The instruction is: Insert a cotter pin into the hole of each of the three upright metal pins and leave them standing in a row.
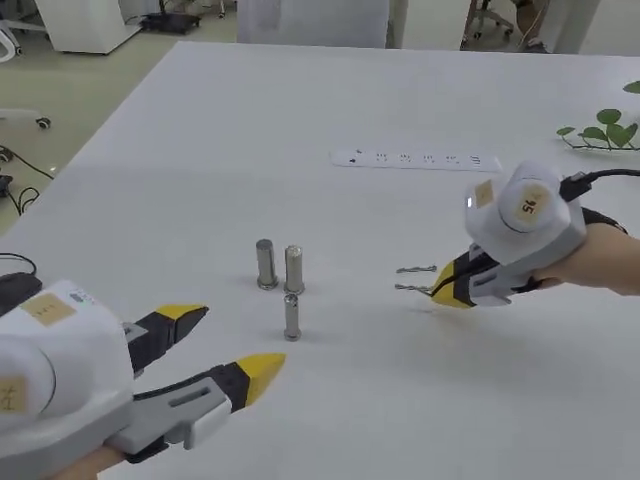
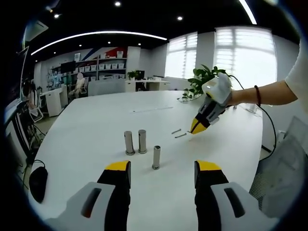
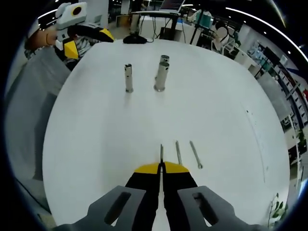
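While the right gripper (image 3: 161, 167) sits low over the white worktop (image 1: 200, 150), well to the right of the front pin (image 1: 292, 315), a slim grey metal cylinder standing upright, its yellow-tipped black jaws are pressed together on a thin silver wire cotter pin (image 3: 161, 153). That cotter pin sticks straight out past the jaw tips, pointing back towards the front pin and lying nearly flat against the worktop. Two loose cotter pins (image 3: 178, 153) (image 3: 195, 155) of the same kind lie on the surface just beside the held one, on its side away from the front pin.

Two other pins (image 1: 266, 264) (image 1: 294, 268), grey metal cylinders too, stand upright side by side just behind the front pin, close together. In the right gripper view the front pin shows a small cross hole near its top.

A hand (image 1: 600, 262) holds the right gripper from the right, tipped down towards the worktop. The left gripper (image 1: 228, 340) hovers near the front pin, below and left of it in the head view, aimed at it, its jaws spread wide with nothing between them. A long white power strip (image 1: 415, 159) lies far beyond the front pin.
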Demonstrator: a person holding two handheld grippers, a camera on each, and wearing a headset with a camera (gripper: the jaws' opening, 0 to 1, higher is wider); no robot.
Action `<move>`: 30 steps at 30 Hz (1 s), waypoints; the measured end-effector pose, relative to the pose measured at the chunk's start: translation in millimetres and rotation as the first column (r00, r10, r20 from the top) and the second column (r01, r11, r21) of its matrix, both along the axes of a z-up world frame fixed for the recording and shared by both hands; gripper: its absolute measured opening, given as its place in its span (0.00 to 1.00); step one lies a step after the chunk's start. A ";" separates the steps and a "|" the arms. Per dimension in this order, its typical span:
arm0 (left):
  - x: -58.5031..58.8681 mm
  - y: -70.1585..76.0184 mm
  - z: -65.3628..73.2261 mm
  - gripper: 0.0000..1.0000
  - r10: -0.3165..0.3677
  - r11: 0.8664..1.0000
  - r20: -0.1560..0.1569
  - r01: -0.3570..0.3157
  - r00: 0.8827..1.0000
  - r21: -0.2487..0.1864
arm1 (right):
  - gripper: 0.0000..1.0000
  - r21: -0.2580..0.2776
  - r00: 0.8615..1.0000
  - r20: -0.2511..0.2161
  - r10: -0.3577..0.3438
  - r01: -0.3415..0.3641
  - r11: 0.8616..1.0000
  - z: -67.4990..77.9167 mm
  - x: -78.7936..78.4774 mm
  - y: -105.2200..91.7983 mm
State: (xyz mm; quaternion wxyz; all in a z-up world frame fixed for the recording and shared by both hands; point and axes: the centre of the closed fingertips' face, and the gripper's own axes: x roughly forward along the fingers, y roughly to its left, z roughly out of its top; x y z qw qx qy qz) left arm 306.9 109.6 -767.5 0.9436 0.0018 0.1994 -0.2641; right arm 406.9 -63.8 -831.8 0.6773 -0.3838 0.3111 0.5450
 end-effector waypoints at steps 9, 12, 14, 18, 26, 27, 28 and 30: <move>-0.3 -15.1 16.1 0.48 -0.043 0.998 0.008 0.043 0.999 -0.041 | 0.02 0.042 0.997 0.070 0.038 -0.041 0.998 26.2 -20.5 12.3; -0.8 -19.6 17.6 0.46 -0.056 0.998 0.008 0.057 0.998 -0.036 | 0.02 0.054 0.995 0.083 0.050 -0.055 0.997 33.2 -27.2 14.8; -1.9 -24.0 17.0 0.46 -0.071 0.997 -0.002 0.071 0.997 -0.044 | 0.02 0.055 0.994 0.094 0.056 -0.061 0.997 37.6 -31.1 15.3; -2.9 -34.3 17.3 0.42 -0.095 0.993 -0.015 0.094 0.995 -0.070 | 0.02 0.065 0.990 0.120 0.075 -0.083 0.994 46.2 -39.8 18.2; -6.2 -53.8 16.7 0.38 -0.158 0.985 -0.026 0.155 0.987 -0.079 | 0.02 0.084 0.980 0.165 0.112 -0.127 0.988 58.3 -57.8 27.8; -6.6 -55.9 16.8 0.37 -0.163 0.984 -0.028 0.160 0.986 -0.083 | 0.02 0.083 0.979 0.169 0.117 -0.133 0.988 58.9 -60.0 28.8; -7.3 -58.5 17.3 0.37 -0.171 0.982 -0.031 0.167 0.985 -0.090 | 0.02 0.082 0.977 0.173 0.125 -0.141 0.987 59.8 -64.0 30.0; -7.9 -62.0 18.0 0.36 -0.178 0.980 -0.034 0.174 0.983 -0.101 | 0.02 0.083 0.975 0.177 0.135 -0.151 0.985 61.2 -69.0 32.1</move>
